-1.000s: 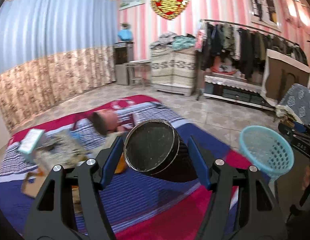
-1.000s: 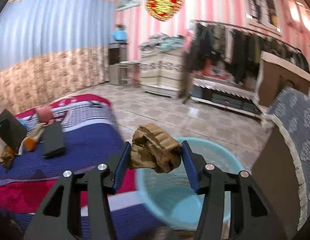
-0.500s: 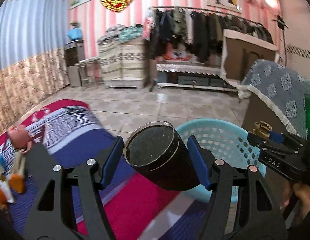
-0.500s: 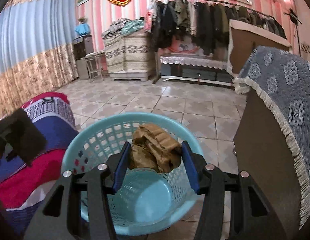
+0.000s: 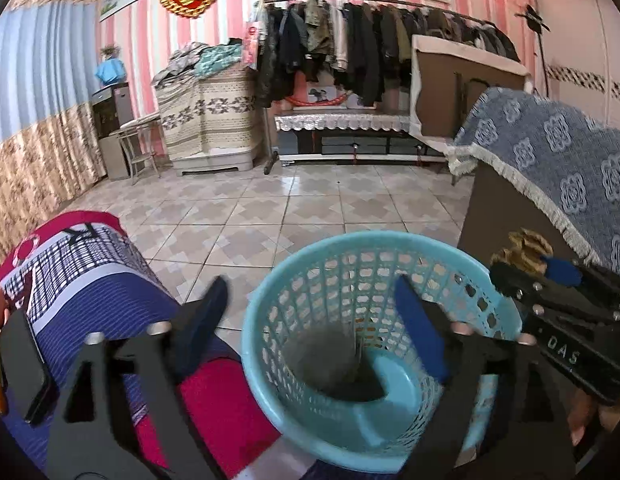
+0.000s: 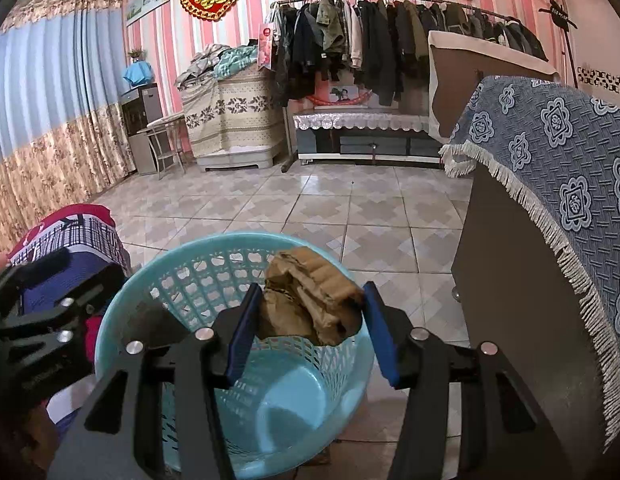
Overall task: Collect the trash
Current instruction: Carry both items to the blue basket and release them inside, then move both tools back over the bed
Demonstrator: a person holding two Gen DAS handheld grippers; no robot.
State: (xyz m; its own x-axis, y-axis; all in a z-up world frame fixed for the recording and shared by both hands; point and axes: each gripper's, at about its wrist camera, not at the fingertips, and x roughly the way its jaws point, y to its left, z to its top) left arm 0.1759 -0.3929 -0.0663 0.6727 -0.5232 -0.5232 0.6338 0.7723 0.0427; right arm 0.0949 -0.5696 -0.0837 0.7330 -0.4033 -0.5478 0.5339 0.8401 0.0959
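Both grippers now over the basket [image 5: 362, 248], off the blanket [image 5: 89, 264] side; left gripper [image 5: 310, 320] jaws have just been opening, spread wide with nothing between them; the black cup it carried a second ago lies blurred in the basket bottom [image 5: 330, 364]. Right gripper [image 6: 307, 320] pinches crumpled brown paper [image 6: 310, 300] between its blue pads, above the basket rim [image 6: 229, 240]; basket stands on tiled floor [image 6: 310, 204] beside a covered cabinet [image 6: 550, 168].
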